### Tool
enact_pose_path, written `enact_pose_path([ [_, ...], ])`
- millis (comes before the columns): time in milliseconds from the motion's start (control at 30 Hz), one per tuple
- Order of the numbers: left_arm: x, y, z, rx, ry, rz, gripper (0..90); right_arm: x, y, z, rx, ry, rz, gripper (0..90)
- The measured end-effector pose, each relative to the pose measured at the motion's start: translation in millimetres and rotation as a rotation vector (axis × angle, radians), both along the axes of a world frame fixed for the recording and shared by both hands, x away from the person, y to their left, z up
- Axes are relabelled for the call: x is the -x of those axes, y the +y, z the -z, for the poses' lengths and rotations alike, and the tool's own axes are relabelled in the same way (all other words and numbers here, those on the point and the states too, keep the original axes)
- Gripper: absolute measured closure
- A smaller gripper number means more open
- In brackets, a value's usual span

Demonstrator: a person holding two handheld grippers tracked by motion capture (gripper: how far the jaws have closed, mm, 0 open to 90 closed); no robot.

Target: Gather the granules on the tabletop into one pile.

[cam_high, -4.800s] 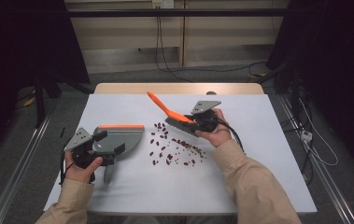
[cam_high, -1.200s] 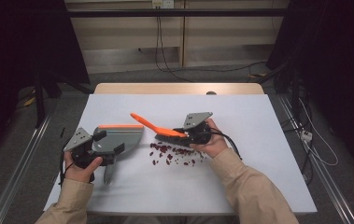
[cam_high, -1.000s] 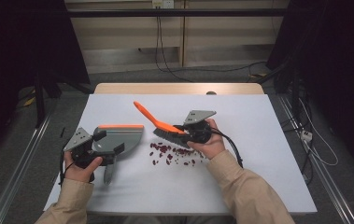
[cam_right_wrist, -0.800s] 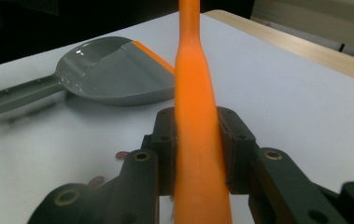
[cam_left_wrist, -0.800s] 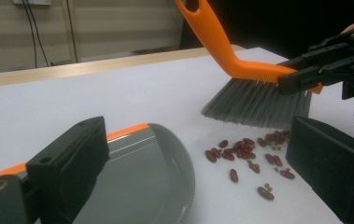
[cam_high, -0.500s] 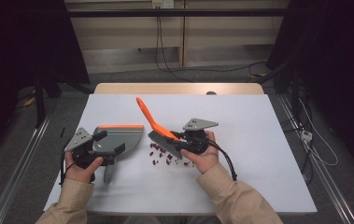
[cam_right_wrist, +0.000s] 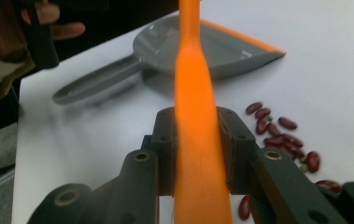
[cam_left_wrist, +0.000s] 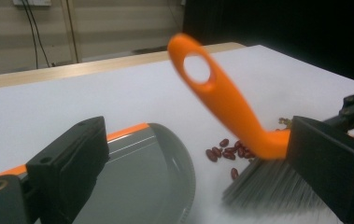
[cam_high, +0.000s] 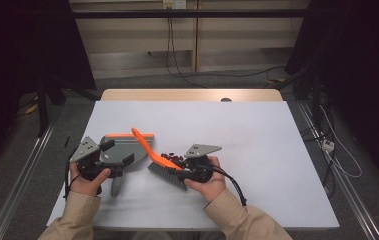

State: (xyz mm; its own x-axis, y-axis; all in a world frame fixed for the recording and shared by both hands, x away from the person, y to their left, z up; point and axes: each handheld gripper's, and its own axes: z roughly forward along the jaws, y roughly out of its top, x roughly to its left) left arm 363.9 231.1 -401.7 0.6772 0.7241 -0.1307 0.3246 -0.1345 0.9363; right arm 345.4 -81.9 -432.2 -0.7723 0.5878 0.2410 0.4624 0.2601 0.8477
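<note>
The right gripper (cam_right_wrist: 195, 149) is clamping the orange brush (cam_high: 159, 162), bristles resting on the table (cam_high: 277, 150) beside the beans (cam_right_wrist: 277, 133). The left gripper (cam_high: 108, 159) is gripping the grey dustpan (cam_high: 124, 147), lying flat nearby.
</note>
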Motion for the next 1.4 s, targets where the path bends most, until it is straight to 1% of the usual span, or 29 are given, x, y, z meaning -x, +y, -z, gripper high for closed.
enact_pose_path([
  [33, 0.0, -0.2, -0.1, -0.001, 0.0, 0.001, 5.6, 0.3, 0.4, 1.3, 0.0, -0.005, 0.009, 71.3],
  [100, -0.2, -0.3, 0.0, -0.003, 0.0, 0.0, 5.6, -1.5, -0.5, 0.1, 0.021, -0.005, 0.033, 71.3],
  [267, -0.1, -0.6, 0.2, -0.005, -0.001, 0.002, 5.7, -4.9, -10.4, 1.6, 0.017, 0.022, 0.087, 71.3],
  [433, -0.1, -1.1, 0.3, -0.005, -0.002, 0.003, 5.7, -4.6, -19.2, 2.2, 0.019, 0.022, 0.119, 71.2],
  [467, -0.2, -1.0, 0.2, -0.008, -0.004, 0.005, 5.7, -4.5, -20.7, 2.2, 0.026, 0.021, 0.122, 71.2],
  [567, 0.0, -1.1, 0.3, -0.016, -0.005, 0.008, 5.7, -4.6, -25.2, 2.4, 0.023, 0.022, 0.134, 71.1],
  [667, 0.6, -1.8, 0.1, -0.01, -0.003, 0.006, 5.7, -4.6, -30.9, 2.3, 0.028, 0.024, 0.148, 71.1],
  [800, 0.3, -2.0, 0.4, -0.019, -0.003, 0.007, 5.7, -4.2, -40.6, 2.3, 0.03, 0.029, 0.172, 71.1],
  [1000, 0.4, -4.3, 0.6, -0.017, -0.003, 0.013, 5.8, -3.3, -53.2, 2.1, 0.038, 0.03, 0.202, 71.0],
  [1167, -0.3, -4.5, 0.4, -0.019, -0.006, 0.018, 5.8, -2.2, -58.5, 2.4, 0.037, 0.032, 0.218, 71.0],
  [1267, -0.2, -4.4, 0.1, -0.011, -0.006, 0.015, 5.8, -0.9, -61.2, 2.2, 0.037, 0.032, 0.223, 71.0],
  [1400, -0.1, -4.8, -0.1, -0.016, -0.007, 0.015, 5.9, 0.0, -65.2, 2.2, 0.035, 0.031, 0.235, 71.0],
])
